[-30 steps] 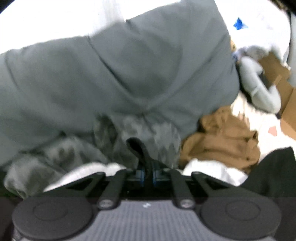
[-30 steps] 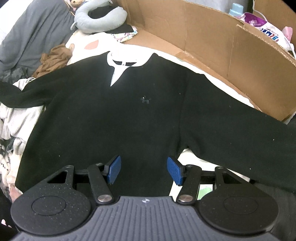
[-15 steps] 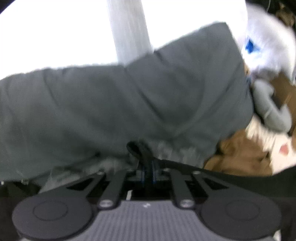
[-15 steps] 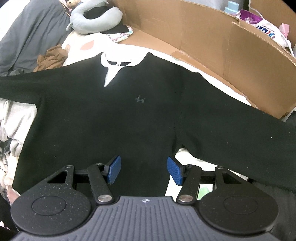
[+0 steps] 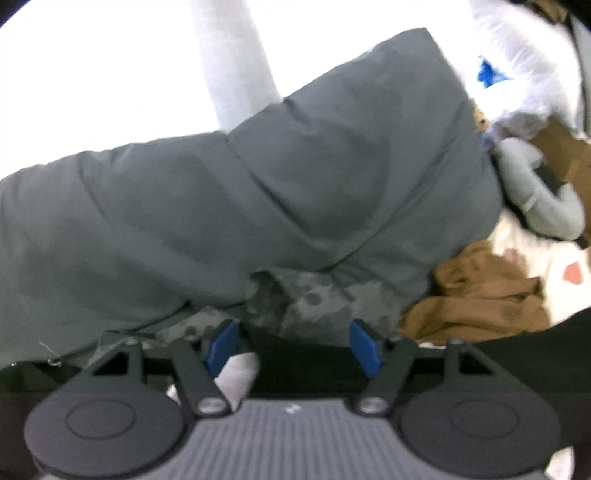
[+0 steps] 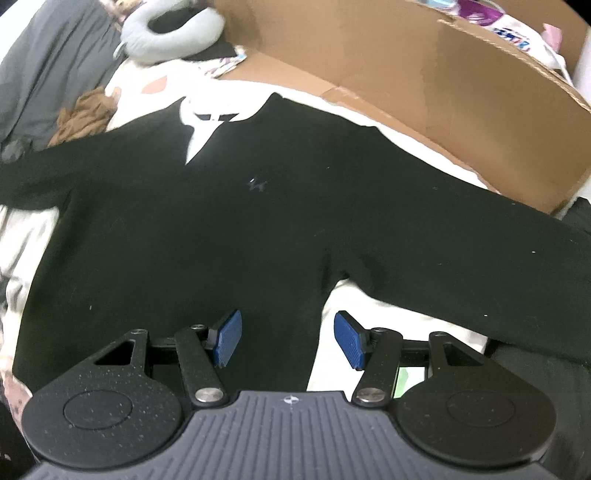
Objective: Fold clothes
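Observation:
A black sweater (image 6: 229, 229) with a white collar lies face up and spread flat on the light bedding, both sleeves stretched out sideways. My right gripper (image 6: 287, 341) hovers open over its lower hem and right side edge, pads apart with nothing pinched. In the left wrist view my left gripper (image 5: 293, 345) has its jaws opening; the black sleeve (image 5: 306, 363) lies across beneath the blue pads, which no longer press on it.
A big grey pillow (image 5: 258, 206) fills the left view, with camouflage fabric (image 5: 317, 302) and a brown garment (image 5: 476, 295) at its foot. A grey neck pillow (image 6: 173, 33) sits far back. A cardboard wall (image 6: 424, 96) borders the right side. White laundry (image 6: 18, 251) lies at the left.
My left gripper was shut on the black sleeve end, pulled it out straight, and has now spread its jaws and let go. The right gripper sank slightly toward the sweater, still open.

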